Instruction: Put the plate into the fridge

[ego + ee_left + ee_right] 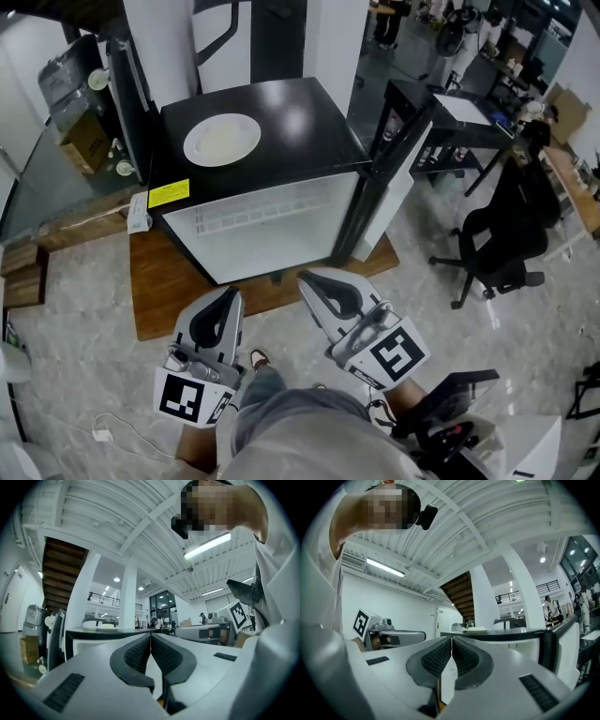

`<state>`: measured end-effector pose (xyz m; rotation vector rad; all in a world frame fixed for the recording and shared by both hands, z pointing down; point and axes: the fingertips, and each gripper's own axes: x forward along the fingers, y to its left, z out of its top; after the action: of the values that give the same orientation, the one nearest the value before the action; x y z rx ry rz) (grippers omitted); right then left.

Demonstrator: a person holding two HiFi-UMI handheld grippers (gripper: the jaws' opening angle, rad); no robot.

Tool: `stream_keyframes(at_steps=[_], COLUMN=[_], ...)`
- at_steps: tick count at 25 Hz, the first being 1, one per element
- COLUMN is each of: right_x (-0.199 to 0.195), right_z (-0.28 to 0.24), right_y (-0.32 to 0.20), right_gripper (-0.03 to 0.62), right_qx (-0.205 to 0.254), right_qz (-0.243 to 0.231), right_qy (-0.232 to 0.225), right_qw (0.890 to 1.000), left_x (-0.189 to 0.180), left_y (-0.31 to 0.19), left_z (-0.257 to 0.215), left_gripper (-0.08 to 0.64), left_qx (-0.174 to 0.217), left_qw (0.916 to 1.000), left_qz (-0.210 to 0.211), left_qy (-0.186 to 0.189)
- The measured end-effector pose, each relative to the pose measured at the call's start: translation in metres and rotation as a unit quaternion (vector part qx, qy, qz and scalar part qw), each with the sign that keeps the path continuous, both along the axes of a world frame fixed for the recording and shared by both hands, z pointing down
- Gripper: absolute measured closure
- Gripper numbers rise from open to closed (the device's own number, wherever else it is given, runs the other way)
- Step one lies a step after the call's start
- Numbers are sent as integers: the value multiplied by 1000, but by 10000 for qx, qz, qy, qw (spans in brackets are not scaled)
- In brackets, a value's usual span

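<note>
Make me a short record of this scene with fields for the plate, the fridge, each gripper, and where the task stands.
plate: white plate, empty, lying on top of the fridge, toward its left side
fridge: small black fridge on a wooden board; door looks swung open to the right, white inside showing
left gripper: jaws together, holding nothing, low in front of the fridge
right gripper: jaws together, holding nothing, beside the left
task status: plate not yet picked up

Bright, even ceiling-tube light; soft glare on the fridge top (281,108); frame edges bend strongly, corners perhaps slightly blurred.
</note>
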<state>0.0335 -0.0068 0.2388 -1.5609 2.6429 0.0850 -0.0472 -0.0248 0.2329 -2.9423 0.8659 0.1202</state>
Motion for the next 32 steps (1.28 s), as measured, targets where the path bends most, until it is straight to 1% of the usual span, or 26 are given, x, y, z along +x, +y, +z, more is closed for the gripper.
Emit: stream_keyframes(at_steps=[2,4,5,6,7,8,9,11,12,13,15,16,17,19,21,23,25,28,30,32], right_x=[-17,-38,-50,-62,-74,-82,-88,-91,-90,-88,-77,-69,-60,-46,-36,-31,-29,-26,-25,-22], right_z=[-10,-21,-27,-33,-38,-41,-45,-52,-55,-56,-51,-47,-44,-48,-56,-59,-52,-35,-25,-17], right_y=[-34,-76,-101,-127,-151,-173,-190,-214,-222,-230,-241,-246,-251,-265,-283,-302,-320,-344,-356,-366], right_gripper=[575,575,575,575,574,575,575,575,575,575,575,575,575,575,574,574,574,574,574,572], right_qx=[112,252,333,415,478,515,537,608,656,684,606,499,408,463,679,820,818,791,729,616], right_qz=[81,187,248,320,393,454,492,485,462,446,448,454,463,518,582,625,642,568,410,251], right_qy=[159,319,387,452,527,613,700,848,928,1036,1410,1705,2049,2705,3329,3958,4543,5336,5700,5963], right_qw=[9998,9990,9984,9976,9967,9958,9949,9934,9925,9913,9871,9830,9768,9602,9387,9125,8847,8401,8174,8000], left_x=[-16,-37,-50,-62,-73,-80,-84,-76,-66,-53,-23,-9,2,21,33,40,46,55,60,66], left_y=[-32,-74,-99,-127,-155,-182,-209,-258,-280,-300,-341,-361,-381,-418,-452,-483,-508,-534,-546,-554], left_z=[-18,-34,-43,-52,-62,-70,-77,-83,-84,-83,-77,-73,-70,-66,-63,-53,-38,-17,-8,-1], left_gripper=[541,541,541,541,541,541,541,541,541,541,541,541,541,541,541,541,541,541,541,541], left_qx=[260,535,721,962,1253,1529,1656,1487,1474,1554,1798,1770,1591,1091,714,452,205,-106,-176,-182], left_qw=[9993,9966,9938,9890,9818,9728,9659,9617,9572,9488,9264,9189,9158,9136,9083,8971,8835,8672,8575,8496], left_qz=[217,383,452,521,591,645,648,626,723,870,1143,1248,1340,1492,1556,1566,1634,1766,1795,1838], left_qy=[-151,-490,-722,-994,-1303,-1617,-1880,-2216,-2385,-2608,-3104,-3297,-3437,-3621,-3817,-4108,-4384,-4654,-4818,-4941])
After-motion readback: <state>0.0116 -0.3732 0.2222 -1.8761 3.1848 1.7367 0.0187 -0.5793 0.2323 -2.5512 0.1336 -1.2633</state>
